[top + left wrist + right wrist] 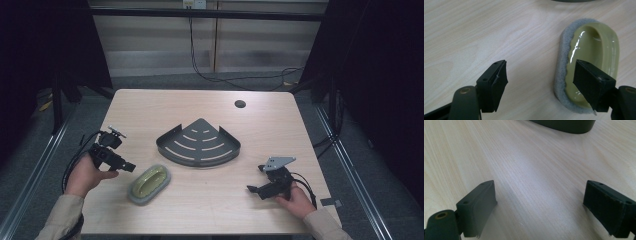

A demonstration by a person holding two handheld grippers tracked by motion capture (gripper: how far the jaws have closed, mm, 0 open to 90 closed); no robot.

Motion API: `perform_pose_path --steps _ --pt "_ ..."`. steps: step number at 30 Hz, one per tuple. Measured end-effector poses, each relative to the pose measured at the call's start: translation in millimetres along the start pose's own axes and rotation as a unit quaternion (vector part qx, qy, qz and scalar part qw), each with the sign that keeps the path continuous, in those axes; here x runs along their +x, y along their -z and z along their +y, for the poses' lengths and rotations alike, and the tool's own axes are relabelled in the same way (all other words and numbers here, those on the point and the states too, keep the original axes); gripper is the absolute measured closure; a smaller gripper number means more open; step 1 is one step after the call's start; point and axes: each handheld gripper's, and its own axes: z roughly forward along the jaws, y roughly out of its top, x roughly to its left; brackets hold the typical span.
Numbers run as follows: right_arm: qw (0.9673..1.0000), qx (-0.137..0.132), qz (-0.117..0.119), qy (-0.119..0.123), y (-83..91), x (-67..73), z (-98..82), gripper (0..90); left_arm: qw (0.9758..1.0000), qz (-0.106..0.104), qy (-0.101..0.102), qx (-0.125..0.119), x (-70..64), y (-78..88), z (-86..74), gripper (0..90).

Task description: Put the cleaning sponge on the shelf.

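Judged step: my left gripper [131,167] poised by green soap dish [148,183], jaws apart, nothing between; no grasp yet. Dish lay toward tabletop's [150,107] near-left corner. My right gripper [251,189] near right edge, jaws spread, empty. Next move needed: centre jaws across dish rim, then close. Count: one dish, one dark corner shelf [199,143] mid-tabletop, two grippers.

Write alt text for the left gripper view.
Two open black jaws of the left gripper hang over a pale wood table, nothing between them. Behind the right-hand jaw lies a glossy yellow-green oval dish on a grey felt-like pad.
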Motion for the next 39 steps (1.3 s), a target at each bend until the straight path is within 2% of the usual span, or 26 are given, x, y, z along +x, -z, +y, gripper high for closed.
perform_pose_path --steps 8,12,16,29,39 --pt "1.0000 0.000 0.000 0.000 0.0 0.0 0.0 10.4 0.9997 -0.008 -0.011 0.021 -12.2 7.8 11.6 28.2" --pt "1.0000 0.000 0.000 0.000 0.0 0.0 0.0 10.4 0.9990 -0.011 -0.025 0.035 -16.6 10.0 15.8 28.9" --pt "1.0000 0.000 0.000 0.000 0.0 0.0 0.0 10.4 0.9985 -0.016 -0.028 0.044 -20.4 10.5 18.6 29.6" --pt "1.0000 0.000 0.000 0.000 0.0 0.0 0.0 10.4 0.9967 -0.020 -0.043 0.067 -32.5 6.8 25.7 30.6" --pt "1.0000 0.000 0.000 0.001 -0.1 -0.1 0.0 10.4 0.9944 -0.036 -0.060 0.080 -43.5 1.1 27.4 33.3"
